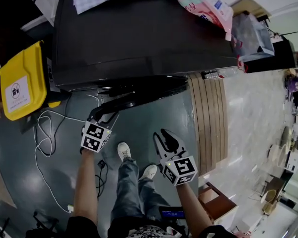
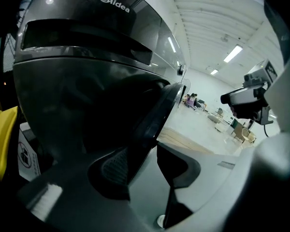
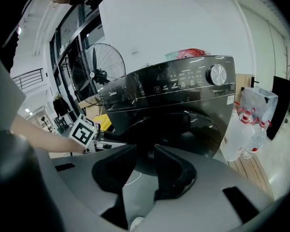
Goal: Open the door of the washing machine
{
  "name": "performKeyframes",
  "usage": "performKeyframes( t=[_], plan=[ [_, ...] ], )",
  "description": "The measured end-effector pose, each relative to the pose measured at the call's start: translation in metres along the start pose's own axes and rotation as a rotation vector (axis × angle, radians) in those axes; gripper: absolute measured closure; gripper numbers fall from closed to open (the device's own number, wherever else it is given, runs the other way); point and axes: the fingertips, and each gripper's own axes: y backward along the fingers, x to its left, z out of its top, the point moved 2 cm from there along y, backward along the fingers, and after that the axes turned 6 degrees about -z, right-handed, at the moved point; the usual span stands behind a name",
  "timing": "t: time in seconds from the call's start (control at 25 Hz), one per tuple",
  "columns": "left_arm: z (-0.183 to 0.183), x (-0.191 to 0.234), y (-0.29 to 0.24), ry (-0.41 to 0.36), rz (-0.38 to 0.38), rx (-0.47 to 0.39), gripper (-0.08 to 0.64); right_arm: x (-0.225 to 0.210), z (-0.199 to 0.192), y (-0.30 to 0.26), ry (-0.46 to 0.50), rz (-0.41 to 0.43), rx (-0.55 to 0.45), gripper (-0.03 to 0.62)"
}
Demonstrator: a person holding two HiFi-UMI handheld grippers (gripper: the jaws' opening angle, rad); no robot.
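In the head view the washing machine (image 1: 139,38) stands on the floor ahead of the person, and its door (image 1: 144,89) shows as a dark curved rim standing slightly out from the front. The left gripper (image 1: 105,117) is right at that rim's left end, the forearm reaching forward and the tool tipped downward. The right gripper (image 1: 166,139) hangs lower in the picture, well apart from the door, so the left hand is clearly the nearer. In the left gripper view the door's rim (image 2: 152,117) runs slantwise from the upper right down into the gap between the fingers (image 2: 113,170). They stand apart around it, one finger just at the rim and the other showing bare floor beside it, so I judge no grip yet. In the right gripper view its fingers (image 3: 176,170) stand partly apart with nothing between them, the door (image 3: 183,134) lies ahead, and the left gripper (image 3: 104,137) sits at its left edge.
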Motion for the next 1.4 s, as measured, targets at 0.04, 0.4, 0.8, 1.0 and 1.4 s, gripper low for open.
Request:
performKeyframes(
  t=[0.04,0.4,0.8,1.0,1.4],
  plan=[
    [-0.005,-0.008,0.001,0.021,-0.007,-0.006,0.393,-0.001,0.001,0.001,0.001,-0.001,-0.002,0.477],
    [-0.035,-0.071,0.008,0.121,0.022,-0.030,0.400,-0.001,-0.017,0.010,-0.009,-0.012,0.038,0.459],
    [-0.058,-0.139,0.008,0.023,-0.089,0.057,0.411,0.000,-0.032,-0.001,-0.171,-0.074,0.099,0.342],
    [-0.065,-0.160,0.006,0.029,-0.116,0.070,0.410,-0.003,-0.028,-0.003,-0.229,-0.069,0.098,0.333],
    [-0.072,-0.197,0.009,-0.057,-0.290,0.142,0.426,-0.024,-0.038,-0.004,-0.261,-0.137,0.197,0.333]
  ],
)
